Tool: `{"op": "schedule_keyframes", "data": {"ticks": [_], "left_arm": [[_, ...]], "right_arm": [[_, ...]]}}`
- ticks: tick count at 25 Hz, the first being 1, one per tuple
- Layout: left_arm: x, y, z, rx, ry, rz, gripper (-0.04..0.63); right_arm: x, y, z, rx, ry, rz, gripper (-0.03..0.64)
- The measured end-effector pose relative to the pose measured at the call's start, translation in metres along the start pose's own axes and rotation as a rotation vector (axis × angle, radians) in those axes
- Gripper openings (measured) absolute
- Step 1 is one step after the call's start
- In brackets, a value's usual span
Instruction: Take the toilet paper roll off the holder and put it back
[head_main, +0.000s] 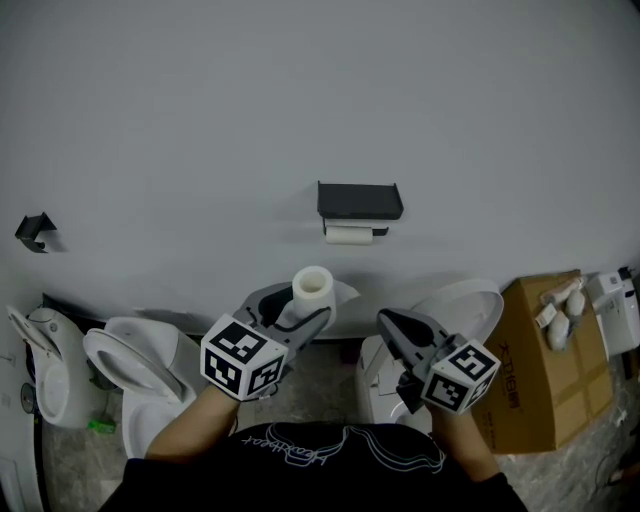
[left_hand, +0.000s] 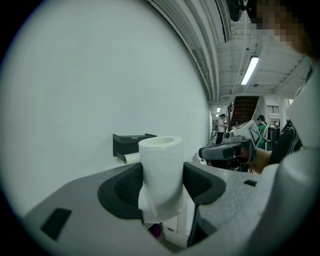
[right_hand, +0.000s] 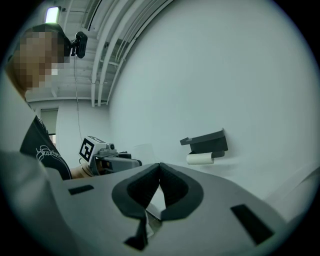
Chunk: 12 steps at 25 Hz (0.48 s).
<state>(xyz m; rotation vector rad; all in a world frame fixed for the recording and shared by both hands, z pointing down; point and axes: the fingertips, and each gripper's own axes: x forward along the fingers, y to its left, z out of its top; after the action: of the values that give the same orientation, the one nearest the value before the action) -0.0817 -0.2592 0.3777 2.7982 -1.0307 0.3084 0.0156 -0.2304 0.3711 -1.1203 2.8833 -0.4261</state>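
Toilet paper roll (head_main: 312, 288), white with a hollow core, stands upright, clamped between the pads of my left gripper (head_main: 300, 306). It is away from the pale wall, below the black wall-mounted holder (head_main: 360, 199), where a white cylinder (head_main: 348, 235) sits. My right gripper (head_main: 390, 324) is closed and empty.
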Motion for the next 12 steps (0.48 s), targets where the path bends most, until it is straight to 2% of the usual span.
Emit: {"op": "schedule_keyframes", "data": {"ticks": [12], "left_arm": [[0.027, 0.003, 0.053, 0.063, -0.07, -0.04, 0.252]], "right_arm": [[0.001, -0.029, 0.017, -0.018, -0.019, -0.014, 0.003]]}}
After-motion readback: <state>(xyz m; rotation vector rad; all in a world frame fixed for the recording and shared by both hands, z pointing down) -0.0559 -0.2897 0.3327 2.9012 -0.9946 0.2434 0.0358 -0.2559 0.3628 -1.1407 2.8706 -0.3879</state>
